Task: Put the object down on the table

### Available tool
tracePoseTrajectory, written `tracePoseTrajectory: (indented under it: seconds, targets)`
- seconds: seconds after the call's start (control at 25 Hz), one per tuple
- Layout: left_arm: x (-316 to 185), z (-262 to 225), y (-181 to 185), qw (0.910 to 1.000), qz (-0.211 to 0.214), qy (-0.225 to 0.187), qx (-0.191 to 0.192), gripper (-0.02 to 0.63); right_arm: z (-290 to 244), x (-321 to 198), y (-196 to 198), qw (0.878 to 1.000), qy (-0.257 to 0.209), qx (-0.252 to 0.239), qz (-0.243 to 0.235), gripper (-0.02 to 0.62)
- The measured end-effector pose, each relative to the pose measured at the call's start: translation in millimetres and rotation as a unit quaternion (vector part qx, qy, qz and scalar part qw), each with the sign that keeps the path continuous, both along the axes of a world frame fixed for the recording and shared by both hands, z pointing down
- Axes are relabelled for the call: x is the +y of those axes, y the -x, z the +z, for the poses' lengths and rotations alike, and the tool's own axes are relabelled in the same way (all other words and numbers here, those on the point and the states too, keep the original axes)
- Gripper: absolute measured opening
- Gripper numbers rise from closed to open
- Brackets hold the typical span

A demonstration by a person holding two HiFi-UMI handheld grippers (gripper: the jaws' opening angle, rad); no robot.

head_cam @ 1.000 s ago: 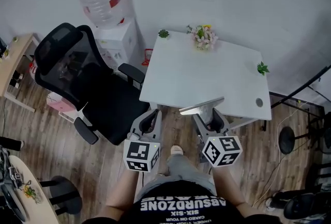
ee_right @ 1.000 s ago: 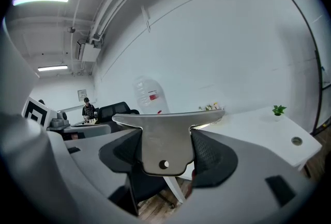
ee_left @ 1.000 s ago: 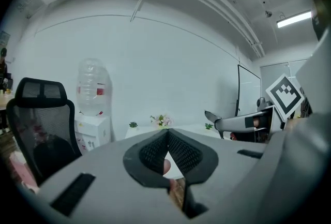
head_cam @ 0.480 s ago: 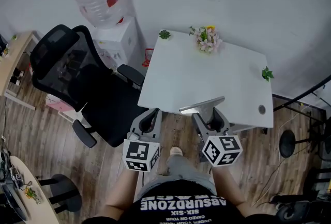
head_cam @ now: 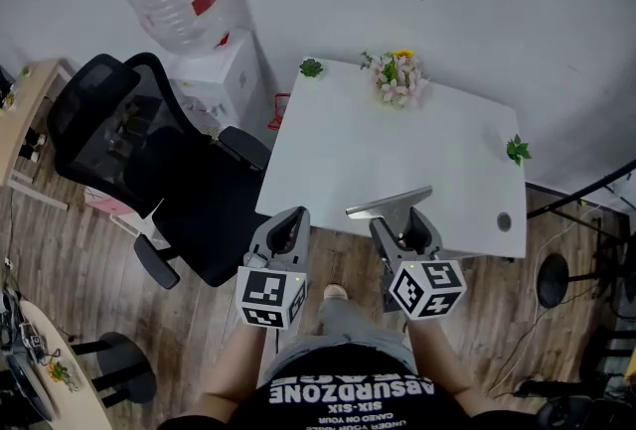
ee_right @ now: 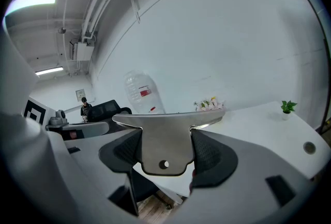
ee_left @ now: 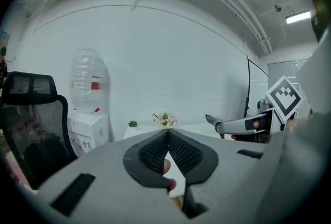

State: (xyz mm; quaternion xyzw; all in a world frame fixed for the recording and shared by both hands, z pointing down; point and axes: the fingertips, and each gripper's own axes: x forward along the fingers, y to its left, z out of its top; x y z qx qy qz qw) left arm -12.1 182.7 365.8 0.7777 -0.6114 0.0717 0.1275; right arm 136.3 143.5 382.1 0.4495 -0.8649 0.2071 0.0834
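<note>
A flat grey metal plate with a wide top bar and a small hole [ee_right: 165, 130] is held upright in my right gripper [ee_right: 166, 153], which is shut on its lower tab. In the head view the plate [head_cam: 388, 204] hangs over the near edge of the white table [head_cam: 397, 155], with the right gripper [head_cam: 402, 219] just below it. My left gripper [head_cam: 288, 225] is level with it, off the table's front left corner. Its pads [ee_left: 155, 151] meet with nothing between them.
A black office chair [head_cam: 129, 150] stands left of the table, with a water dispenser [head_cam: 189, 1] behind it. On the table are a flower bunch [head_cam: 396, 75], two small green plants [head_cam: 311, 68] [head_cam: 516, 150] and a cable hole [head_cam: 504, 220]. A wooden desk [head_cam: 20, 110] sits far left.
The table has grown and shifted in the head view as the person steps nearer; the chair has slid left. Both grippers keep the same pose and grip.
</note>
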Motion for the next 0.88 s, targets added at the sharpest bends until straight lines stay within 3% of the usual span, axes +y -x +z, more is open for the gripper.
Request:
tracePoseTrajectory:
  seconds: [0.4, 0.88]
  targets:
    - [-36, -5, 1, 0.9991, -0.039, -0.013, -0.012, 0.006, 3, -43, -9, 1.000, -0.002, -0.005, -0.028, 0.288]
    - [-55, 0, -12, 0.9992, -0.037, -0.001, -0.013, 0.006, 8, -67, -21, 1.000, 0.004, -0.013, -0.026, 0.288]
